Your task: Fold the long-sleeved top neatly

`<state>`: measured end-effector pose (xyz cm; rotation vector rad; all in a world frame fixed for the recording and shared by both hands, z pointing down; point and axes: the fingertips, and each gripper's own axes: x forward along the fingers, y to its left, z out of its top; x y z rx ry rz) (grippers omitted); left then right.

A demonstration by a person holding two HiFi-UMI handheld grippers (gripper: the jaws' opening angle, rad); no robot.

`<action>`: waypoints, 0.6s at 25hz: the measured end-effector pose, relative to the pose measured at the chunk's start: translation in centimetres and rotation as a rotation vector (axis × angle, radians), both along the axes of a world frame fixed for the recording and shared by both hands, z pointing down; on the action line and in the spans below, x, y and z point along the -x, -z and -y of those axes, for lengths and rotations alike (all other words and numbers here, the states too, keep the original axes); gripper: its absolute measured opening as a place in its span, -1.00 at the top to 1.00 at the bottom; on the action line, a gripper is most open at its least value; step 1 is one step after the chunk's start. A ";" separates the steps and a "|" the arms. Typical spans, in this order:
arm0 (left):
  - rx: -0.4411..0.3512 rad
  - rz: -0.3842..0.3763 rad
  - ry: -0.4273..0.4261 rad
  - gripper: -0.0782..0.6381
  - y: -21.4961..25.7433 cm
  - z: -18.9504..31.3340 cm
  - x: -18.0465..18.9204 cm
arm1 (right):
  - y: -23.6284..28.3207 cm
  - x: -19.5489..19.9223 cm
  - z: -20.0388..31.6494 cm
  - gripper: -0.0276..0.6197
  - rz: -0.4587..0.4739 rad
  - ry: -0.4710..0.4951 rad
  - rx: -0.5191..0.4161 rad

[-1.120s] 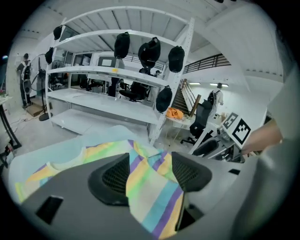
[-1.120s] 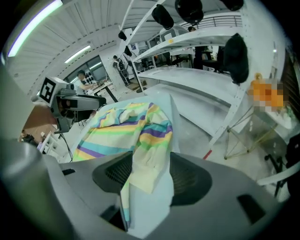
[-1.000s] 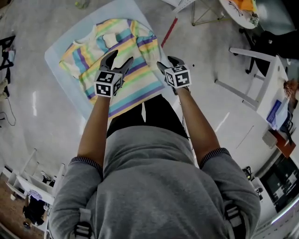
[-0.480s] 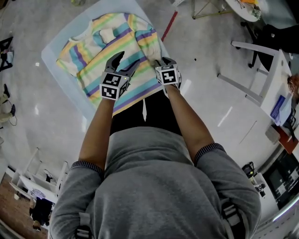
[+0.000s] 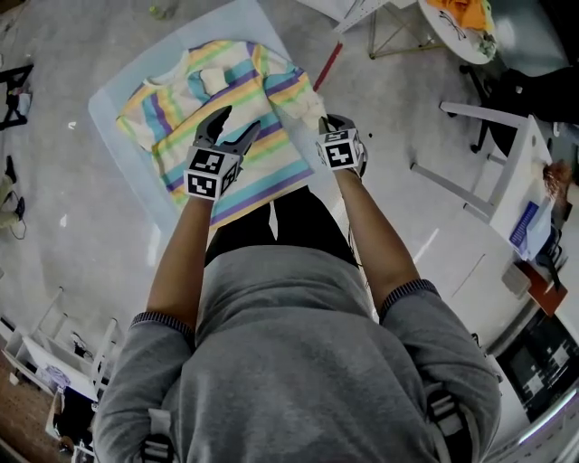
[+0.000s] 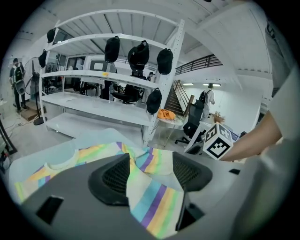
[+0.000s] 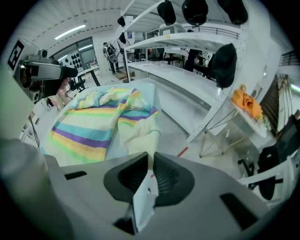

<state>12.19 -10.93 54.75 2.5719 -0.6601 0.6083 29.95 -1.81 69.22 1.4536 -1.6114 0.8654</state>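
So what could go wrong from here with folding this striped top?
The right gripper has just been closing on only a thin pale edge of the top; that edge may slip out when lifted.
The left gripper stands open above the stripes, so a one-sided pull could drag the top askew on the light blue surface.

Glossy grey floor (image 5: 99, 271) fills the head view, with a round table (image 5: 432, 20) at upper right. In the left gripper view, white shelving (image 6: 93, 105) holds hanging black bags (image 6: 112, 49).
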 end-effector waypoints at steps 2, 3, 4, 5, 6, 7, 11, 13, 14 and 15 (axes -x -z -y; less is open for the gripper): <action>-0.014 -0.008 0.011 -0.07 1.1 0.4 -0.1 | 1.8 -2.1 1.0 0.77 -0.054 0.023 -0.025; -0.022 -0.012 0.017 -0.07 1.7 0.6 -0.3 | 2.7 -3.1 1.6 0.77 -0.082 0.039 -0.038; -0.030 -0.017 0.023 -0.07 2.3 0.8 -0.4 | 3.6 -4.2 2.4 0.77 -0.112 0.057 -0.053; -0.039 -0.021 0.031 -0.07 2.9 1.1 -0.6 | 4.5 -5.2 3.2 0.77 -0.143 0.076 -0.069; -0.048 -0.025 0.039 -0.07 3.4 1.5 -0.7 | 5.4 -6.2 4.0 0.77 -0.173 0.094 -0.086; -0.056 -0.029 0.047 -0.07 4.0 1.7 -0.8 | 6.3 -7.1 4.7 0.77 -0.202 0.110 -0.100; -0.084 -0.045 0.086 -0.07 6.3 2.8 -0.5 | 9.8 -9.8 7.3 0.77 -0.314 0.177 -0.143; -0.098 -0.050 0.107 -0.07 7.3 3.5 -0.2 | 11.5 -10.6 9.0 0.76 -0.381 0.225 -0.176; -0.105 -0.052 0.117 -0.07 7.7 3.8 -0.1 | 12.4 -10.9 9.9 0.76 -0.413 0.250 -0.194; -0.113 -0.054 0.128 -0.07 8.1 4.0 0.1 | 13.2 -11.1 10.7 0.76 -0.439 0.273 -0.210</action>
